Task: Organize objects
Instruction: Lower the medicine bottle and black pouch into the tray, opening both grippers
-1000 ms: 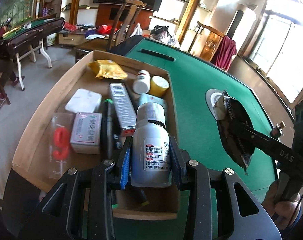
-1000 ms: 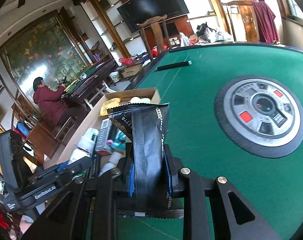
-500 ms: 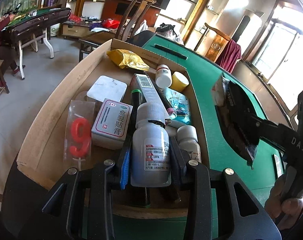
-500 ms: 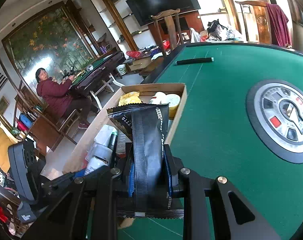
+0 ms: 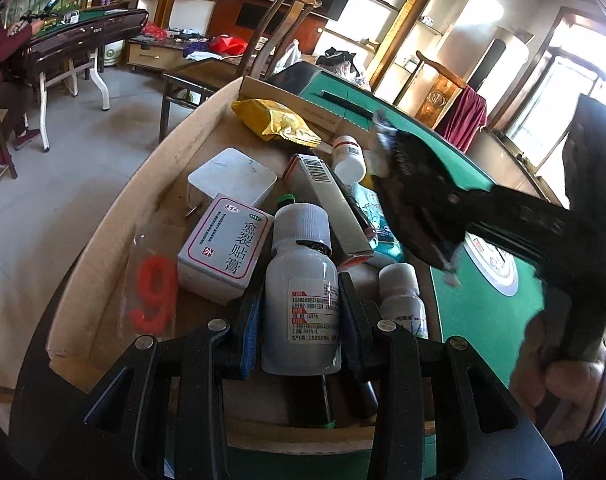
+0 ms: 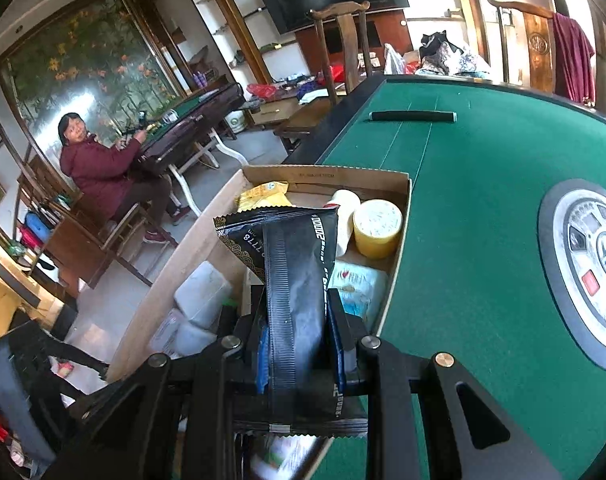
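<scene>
My left gripper [image 5: 301,316] is shut on a white medicine bottle [image 5: 303,296] and holds it over the near end of a cardboard box [image 5: 103,240]. My right gripper [image 6: 297,320] is shut on a black snack packet [image 6: 295,280] and holds it over the box's right side [image 6: 403,220]; the packet also shows in the left wrist view [image 5: 415,200]. The box holds a yellow packet [image 5: 279,122], a white carton with Chinese text [image 5: 223,248], a long barcode box [image 5: 331,204], small white bottles [image 5: 403,300], a yellow-capped jar [image 6: 377,226] and a red "9" candle [image 5: 153,292].
The box lies at the left edge of a green felt table [image 6: 483,220] with a round control panel [image 6: 591,272] in its middle. A black bar [image 6: 413,116] lies at the far side. Chairs, another table and a seated person [image 6: 99,164] are beyond on the left.
Both grippers have moved left and further over the box. The black packet now hangs above the box's right side. The bottle stays held over the box's near end.
</scene>
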Demonstrator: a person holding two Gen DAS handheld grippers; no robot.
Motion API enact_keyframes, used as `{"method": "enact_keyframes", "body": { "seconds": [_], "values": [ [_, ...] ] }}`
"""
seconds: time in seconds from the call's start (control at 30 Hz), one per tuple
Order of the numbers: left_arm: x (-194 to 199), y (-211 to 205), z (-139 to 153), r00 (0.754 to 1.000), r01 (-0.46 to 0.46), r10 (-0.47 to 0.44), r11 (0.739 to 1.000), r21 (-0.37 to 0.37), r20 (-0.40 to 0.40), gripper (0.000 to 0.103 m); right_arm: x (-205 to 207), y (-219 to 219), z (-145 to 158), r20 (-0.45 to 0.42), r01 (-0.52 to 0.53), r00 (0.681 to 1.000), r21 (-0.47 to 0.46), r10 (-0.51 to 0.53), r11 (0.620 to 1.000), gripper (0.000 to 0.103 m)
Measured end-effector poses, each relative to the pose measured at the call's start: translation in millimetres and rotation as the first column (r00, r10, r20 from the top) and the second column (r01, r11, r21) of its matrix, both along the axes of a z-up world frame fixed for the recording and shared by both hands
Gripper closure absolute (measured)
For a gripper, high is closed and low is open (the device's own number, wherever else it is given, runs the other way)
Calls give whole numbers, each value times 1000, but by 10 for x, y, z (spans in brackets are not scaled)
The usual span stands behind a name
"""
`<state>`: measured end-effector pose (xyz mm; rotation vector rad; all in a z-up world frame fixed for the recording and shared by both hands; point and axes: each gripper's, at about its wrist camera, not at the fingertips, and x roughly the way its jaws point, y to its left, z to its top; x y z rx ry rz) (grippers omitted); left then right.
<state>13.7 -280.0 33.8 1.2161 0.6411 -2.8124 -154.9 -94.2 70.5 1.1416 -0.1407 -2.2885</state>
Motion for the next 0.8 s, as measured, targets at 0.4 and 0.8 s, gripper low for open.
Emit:
{"method": "enact_keyframes", "body": {
  "seconds": [0.4,0.8],
  "values": [
    [-56,-7,-29,1000,-12,12,999,-39,8,69,-291,-286,-132,-21,28,999,113,-26,993,80],
    [-34,153,-12,999,-36,36,989,-140,-6,69,-229,-336,-135,-51,0,999,157,8,988,76]
  ]
}}
